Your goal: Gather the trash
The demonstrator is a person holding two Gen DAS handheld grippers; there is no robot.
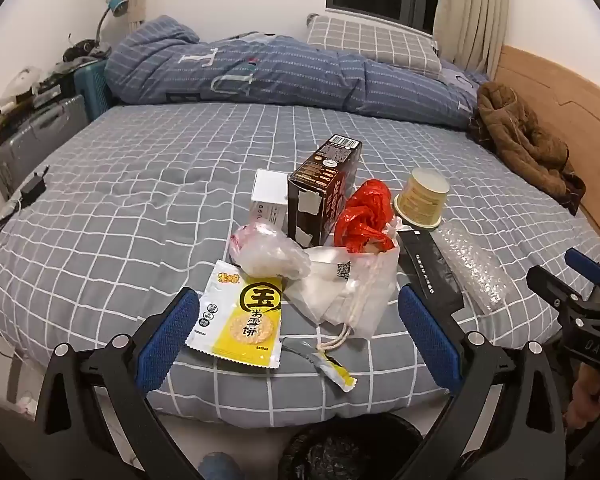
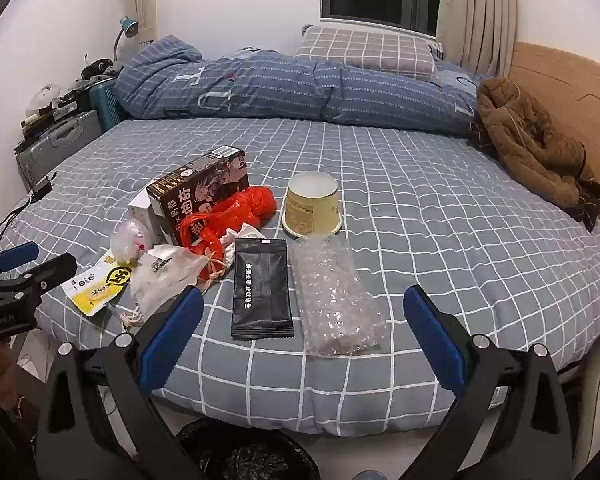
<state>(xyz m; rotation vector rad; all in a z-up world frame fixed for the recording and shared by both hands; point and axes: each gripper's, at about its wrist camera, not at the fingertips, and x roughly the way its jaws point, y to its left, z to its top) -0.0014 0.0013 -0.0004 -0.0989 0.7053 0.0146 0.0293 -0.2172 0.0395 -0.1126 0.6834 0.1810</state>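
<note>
Both the left hand-held gripper and the right hand-held gripper gape wide, holding nothing. Trash lies on the bed's near edge: a yellow snack wrapper left, a black packet and bubble wrap right.

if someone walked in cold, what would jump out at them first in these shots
A heap of litter sits near the front edge of the checked bed: a crumpled red plastic bag against a dark carton, with a yellow snack wrapper nearest the left gripper. To the right lie a black sachet, bubble wrap and an upturned cream tub, ahead of the open right gripper.
</note>
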